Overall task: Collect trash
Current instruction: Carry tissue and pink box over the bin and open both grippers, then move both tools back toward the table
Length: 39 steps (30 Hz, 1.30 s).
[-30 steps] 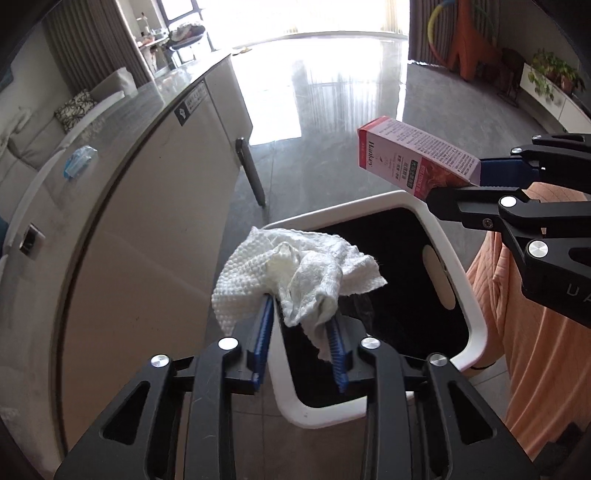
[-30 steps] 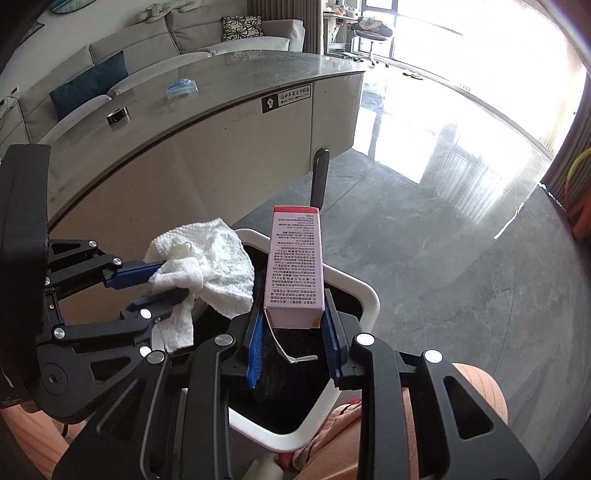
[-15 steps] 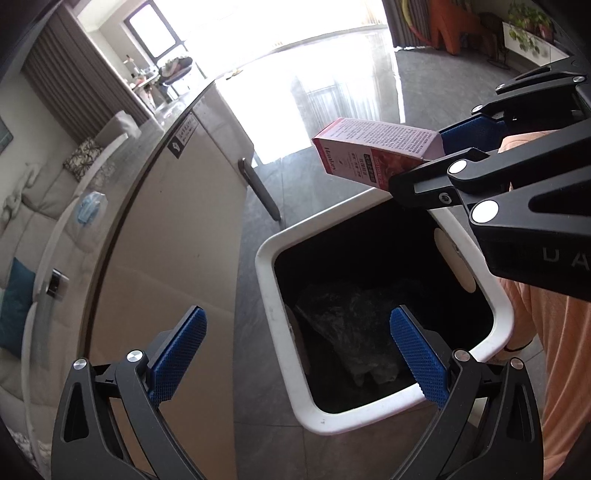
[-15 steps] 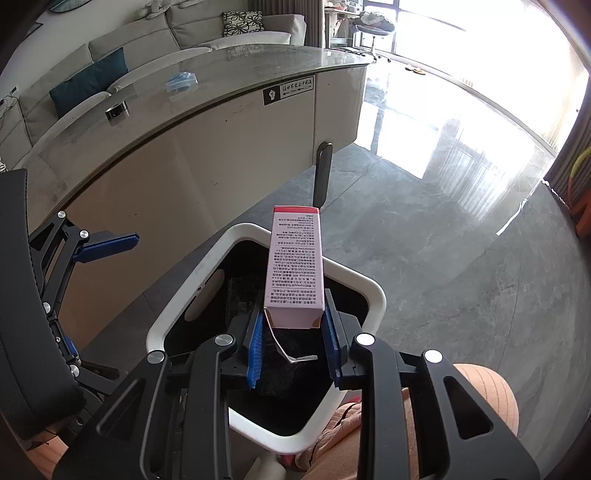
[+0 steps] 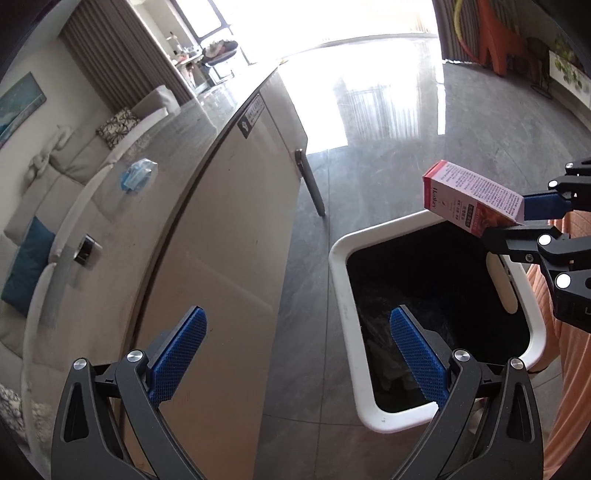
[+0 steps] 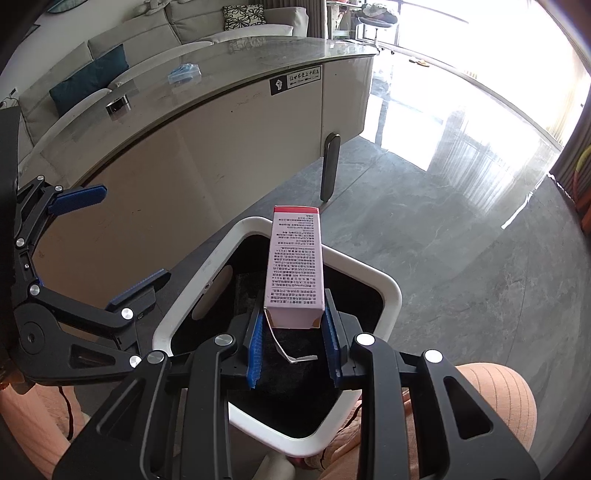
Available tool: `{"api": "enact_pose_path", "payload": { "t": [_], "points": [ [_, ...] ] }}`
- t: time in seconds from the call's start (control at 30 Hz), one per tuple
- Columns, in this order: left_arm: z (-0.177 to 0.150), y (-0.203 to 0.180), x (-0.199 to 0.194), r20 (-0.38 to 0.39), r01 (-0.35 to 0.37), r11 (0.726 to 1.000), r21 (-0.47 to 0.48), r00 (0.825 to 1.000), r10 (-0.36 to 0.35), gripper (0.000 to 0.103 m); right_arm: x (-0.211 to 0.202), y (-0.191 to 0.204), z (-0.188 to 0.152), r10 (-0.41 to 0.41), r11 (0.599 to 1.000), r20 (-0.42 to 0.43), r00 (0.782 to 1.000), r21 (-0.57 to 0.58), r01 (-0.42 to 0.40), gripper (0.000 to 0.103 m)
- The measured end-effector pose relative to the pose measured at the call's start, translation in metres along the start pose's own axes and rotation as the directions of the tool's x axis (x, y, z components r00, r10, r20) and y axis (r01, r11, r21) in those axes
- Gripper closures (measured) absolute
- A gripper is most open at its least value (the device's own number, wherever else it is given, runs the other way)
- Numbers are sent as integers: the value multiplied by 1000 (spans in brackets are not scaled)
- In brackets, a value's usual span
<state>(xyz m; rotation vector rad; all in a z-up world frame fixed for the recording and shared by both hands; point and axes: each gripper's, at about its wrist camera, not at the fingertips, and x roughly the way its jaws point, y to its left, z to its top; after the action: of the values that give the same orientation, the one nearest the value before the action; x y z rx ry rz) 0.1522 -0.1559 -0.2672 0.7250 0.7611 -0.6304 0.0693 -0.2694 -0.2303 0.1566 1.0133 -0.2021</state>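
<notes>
Left gripper [image 5: 297,354] withdrawn; carton [image 6: 294,267] over bin [image 6: 391,295]

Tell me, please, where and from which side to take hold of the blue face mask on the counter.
Grip the crumpled middle of the face mask, where the folds stand up. It lies low on the flat counter, so come from above with the left tongs, which are open and empty; the right tongs hold the pink box over the bin.

Curved counter [image 6: 207,122] beside grey floor [image 6: 461,258]; sofa [image 6: 155,33] behind, teal cushion [image 6: 92,79]
</notes>
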Motion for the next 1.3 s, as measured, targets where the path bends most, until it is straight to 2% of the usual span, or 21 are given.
{"api": "enact_pose_path", "payload": {
  "t": [0.2,0.27,0.3,0.33,0.47,0.67,0.93,1.1,1.3],
  "points": [
    [-4,14,0,-18,5,999,-53,1000,-6,5,7,8,-1,-6,1000,-15,1000,-15,6,73],
    [-8,14,-3,-19,1,999,-54,1000,-2,5,12,10,0,-13,1000,-38,999,-23,12,36],
    [-9,14,-3,-21,-1,998,-56,1000,0,5,12,12,0,-26,999,-33,999,-27,25,8],
    [-10,14,-3,-23,-2,999,-55,1000,1,5,10,14,0,-47,998,-11,999,-32,47,5],
    [-12,16,-5,-22,-7,998,-56,1000,6,5,8,19,3,-74,996,1,997,-55,74,5],
    [-11,25,-9,-8,-21,997,-75,1000,21,5,-1,23,13,-47,998,41,998,-43,48,5],
    [1,65,-16,22,-81,984,-160,996,86,5,-13,49,61,-14,994,154,988,-106,31,5],
    [15,113,-22,56,-136,954,-268,986,157,5,-17,82,106,29,985,260,965,-174,17,5],
    [26,185,-15,57,-177,886,-429,973,222,5,-15,121,172,106,967,398,911,-257,-1,5]
  ]
}}
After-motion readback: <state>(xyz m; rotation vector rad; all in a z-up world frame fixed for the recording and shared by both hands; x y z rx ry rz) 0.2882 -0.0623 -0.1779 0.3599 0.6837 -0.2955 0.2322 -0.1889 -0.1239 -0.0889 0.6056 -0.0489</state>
